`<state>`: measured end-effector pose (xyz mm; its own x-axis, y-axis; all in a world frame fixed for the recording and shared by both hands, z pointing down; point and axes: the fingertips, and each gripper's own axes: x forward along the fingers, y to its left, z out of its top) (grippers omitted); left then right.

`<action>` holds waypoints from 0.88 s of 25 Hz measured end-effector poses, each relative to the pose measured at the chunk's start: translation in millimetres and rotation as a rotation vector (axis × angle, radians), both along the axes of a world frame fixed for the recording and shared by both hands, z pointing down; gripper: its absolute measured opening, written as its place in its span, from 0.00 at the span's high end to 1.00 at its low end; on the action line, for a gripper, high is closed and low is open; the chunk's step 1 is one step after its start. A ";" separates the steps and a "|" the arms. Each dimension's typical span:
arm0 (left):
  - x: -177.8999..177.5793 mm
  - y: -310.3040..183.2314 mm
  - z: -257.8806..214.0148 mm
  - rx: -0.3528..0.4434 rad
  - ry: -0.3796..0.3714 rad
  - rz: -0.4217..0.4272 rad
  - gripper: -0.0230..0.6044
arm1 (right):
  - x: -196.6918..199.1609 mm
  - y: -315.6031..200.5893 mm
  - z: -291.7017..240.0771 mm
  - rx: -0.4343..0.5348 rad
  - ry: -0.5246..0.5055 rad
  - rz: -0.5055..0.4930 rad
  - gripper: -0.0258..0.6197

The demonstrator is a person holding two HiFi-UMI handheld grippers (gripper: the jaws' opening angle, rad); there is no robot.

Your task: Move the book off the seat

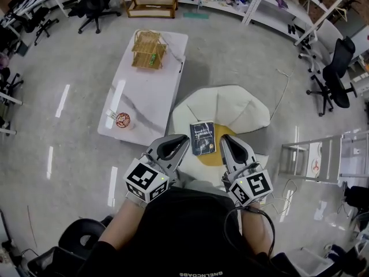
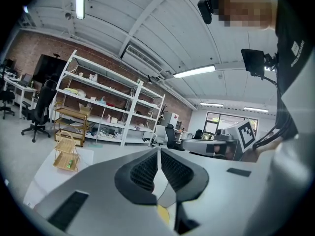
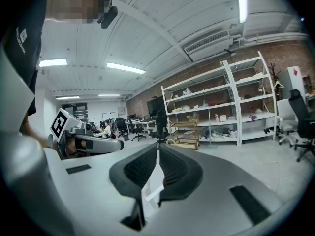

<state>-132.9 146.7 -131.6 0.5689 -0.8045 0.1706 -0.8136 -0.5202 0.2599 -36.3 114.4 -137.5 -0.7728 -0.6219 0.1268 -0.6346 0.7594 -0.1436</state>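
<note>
A dark-covered book (image 1: 202,138) lies flat on the yellow cushion (image 1: 219,153) of a white, shell-shaped seat (image 1: 230,111), seen in the head view. My left gripper (image 1: 184,138) is just left of the book, its jaws shut with nothing between them. My right gripper (image 1: 222,137) is just right of the book, also shut and empty. Both tips hover close to the book's near corners. In the left gripper view the left gripper (image 2: 158,150) points level across the room, and in the right gripper view the right gripper (image 3: 158,145) does the same; neither shows the book.
A white low table (image 1: 144,91) stands left of the seat with a wicker rack (image 1: 148,49) and a small round item (image 1: 122,119) on it. A metal step frame (image 1: 323,157) stands at the right. Office chairs (image 1: 336,74) and shelving (image 1: 271,2) ring the grey floor.
</note>
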 end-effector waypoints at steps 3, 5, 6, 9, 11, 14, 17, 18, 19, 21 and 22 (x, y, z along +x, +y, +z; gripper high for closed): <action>1.1 -8.9 10.6 -0.028 -0.001 -0.011 0.95 | 3.5 -9.4 11.0 -0.021 0.011 0.002 0.94; 3.8 -15.5 17.5 -0.049 -0.001 -0.012 0.95 | 6.9 -16.7 17.6 -0.037 0.016 0.002 0.94; 5.3 -19.2 21.1 -0.058 -0.004 -0.013 0.95 | 8.9 -20.6 20.7 -0.044 0.018 -0.001 0.94; 8.2 -32.0 34.4 -0.086 -0.012 -0.023 0.95 | 15.5 -32.8 33.1 -0.063 0.034 -0.004 0.94; 9.3 -36.3 45.3 -0.121 -0.005 -0.029 0.95 | 20.0 -35.7 44.2 -0.093 0.046 -0.001 0.94; 11.0 -43.2 63.0 -0.165 0.004 -0.034 0.95 | 27.0 -40.3 59.3 -0.126 0.055 0.005 0.94; 13.5 -52.8 82.6 -0.198 -0.005 -0.037 0.94 | 33.7 -48.6 79.7 -0.160 0.069 0.005 0.93; 14.8 -55.7 90.3 -0.212 -0.008 -0.035 0.94 | 35.7 -51.3 88.4 -0.174 0.073 0.003 0.93; 16.3 -57.6 99.0 -0.228 -0.011 -0.031 0.94 | 37.6 -53.3 97.7 -0.190 0.075 0.001 0.93; 18.6 -60.3 118.4 -0.258 -0.017 -0.025 0.92 | 40.6 -56.5 117.2 -0.216 0.079 -0.004 0.92; 19.5 -61.2 127.9 -0.270 -0.022 -0.024 0.91 | 41.8 -57.7 126.6 -0.226 0.081 -0.007 0.91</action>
<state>-113.4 85.4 -3.6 0.5440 -0.7416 0.3925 -0.8318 -0.4149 0.3688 5.5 56.7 -10.9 -0.7583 -0.5656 0.3243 -0.6462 0.7178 -0.2592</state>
